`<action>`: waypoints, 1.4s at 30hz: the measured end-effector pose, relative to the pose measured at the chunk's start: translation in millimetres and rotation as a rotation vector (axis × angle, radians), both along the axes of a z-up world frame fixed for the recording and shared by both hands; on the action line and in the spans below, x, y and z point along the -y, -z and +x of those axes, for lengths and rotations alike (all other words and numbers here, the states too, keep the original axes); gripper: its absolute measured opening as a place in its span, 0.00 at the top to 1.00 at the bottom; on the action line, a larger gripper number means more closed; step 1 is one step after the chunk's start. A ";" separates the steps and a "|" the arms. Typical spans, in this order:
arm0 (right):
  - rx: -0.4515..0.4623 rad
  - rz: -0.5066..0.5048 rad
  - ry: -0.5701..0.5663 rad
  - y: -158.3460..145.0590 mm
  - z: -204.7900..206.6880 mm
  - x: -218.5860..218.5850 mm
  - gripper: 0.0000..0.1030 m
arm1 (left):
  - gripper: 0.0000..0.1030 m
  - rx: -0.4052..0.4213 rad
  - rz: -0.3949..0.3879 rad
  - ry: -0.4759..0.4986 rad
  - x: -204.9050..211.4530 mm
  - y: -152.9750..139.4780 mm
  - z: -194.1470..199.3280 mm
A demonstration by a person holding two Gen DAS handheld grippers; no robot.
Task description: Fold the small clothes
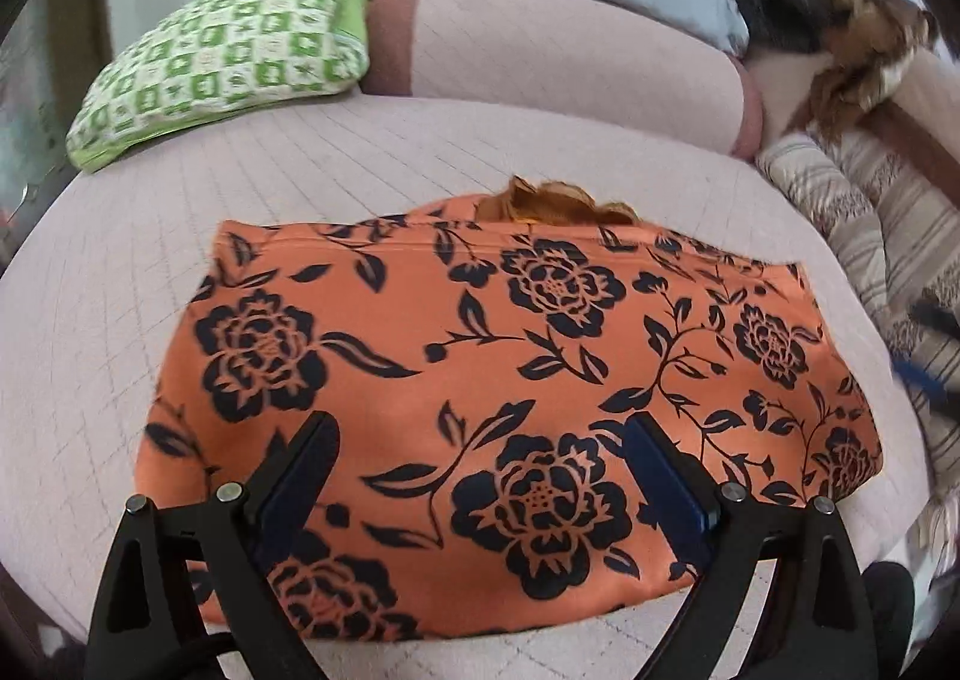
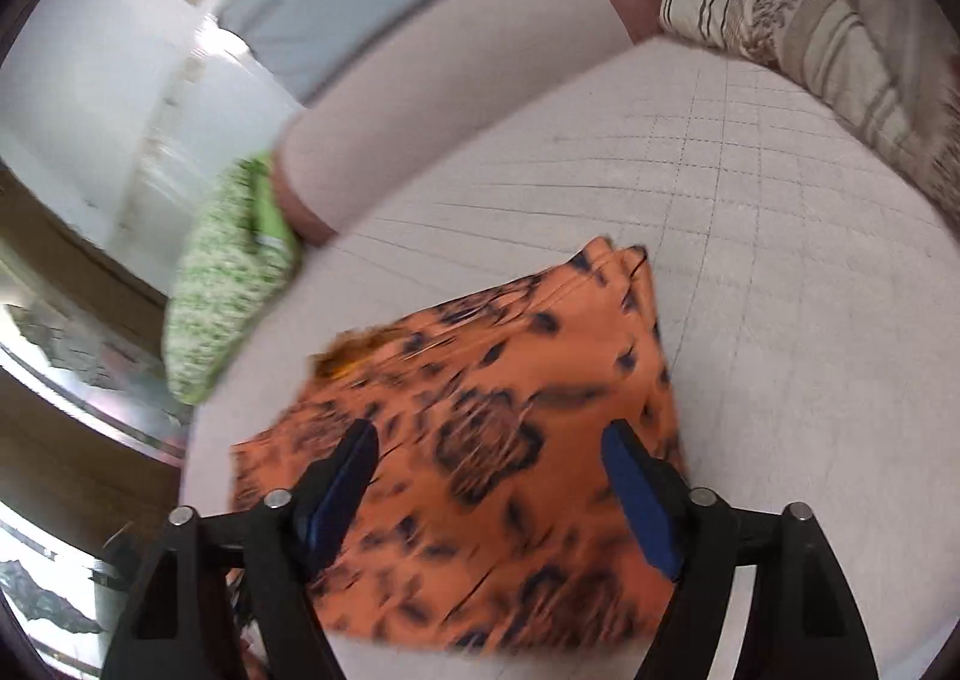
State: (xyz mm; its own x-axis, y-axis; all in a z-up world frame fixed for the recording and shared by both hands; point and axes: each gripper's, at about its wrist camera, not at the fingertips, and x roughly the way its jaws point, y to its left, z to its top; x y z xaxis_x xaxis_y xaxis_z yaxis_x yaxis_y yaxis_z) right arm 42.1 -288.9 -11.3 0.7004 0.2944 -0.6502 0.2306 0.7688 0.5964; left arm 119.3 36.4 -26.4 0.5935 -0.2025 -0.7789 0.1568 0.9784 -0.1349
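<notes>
One orange floral garment point(image 1: 480, 380), one green checked pillow point(image 1: 228, 50), two pink bolsters point(image 1: 540, 44).

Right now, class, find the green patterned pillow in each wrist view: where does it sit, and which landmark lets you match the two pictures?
Left wrist view: green patterned pillow sits upper left, beyond the orange floral garment.
Right wrist view: it lies at left of centre, blurred, left of the garment.
Shared landmark: the pink bolster right beside the pillow.

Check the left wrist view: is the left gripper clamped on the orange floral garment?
No, the left gripper is open, its fingers spread wide above the orange floral garment lying flat on the pale quilted bed cover.
</notes>
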 end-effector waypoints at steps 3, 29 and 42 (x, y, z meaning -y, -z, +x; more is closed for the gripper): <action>-0.063 0.143 0.081 33.5 -37.8 -6.6 0.19 | 0.08 -0.028 0.038 0.020 5.5 12.0 -2.6; -0.153 0.266 0.218 101.7 -9.9 6.7 0.48 | 0.08 -0.074 0.142 0.043 20.6 40.2 2.3; -0.116 0.247 0.174 104.3 -7.7 5.7 0.29 | 0.35 -0.146 -0.245 -0.321 -150.4 44.0 -46.1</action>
State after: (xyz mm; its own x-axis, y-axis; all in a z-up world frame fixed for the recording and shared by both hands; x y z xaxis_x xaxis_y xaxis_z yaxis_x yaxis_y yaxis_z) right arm 34.3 -294.5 -115.6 0.6793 0.3358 -0.6526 0.4233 0.5471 0.7222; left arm 73.2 186.8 -70.4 0.5436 -0.2148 -0.8114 -0.1885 0.9108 -0.3674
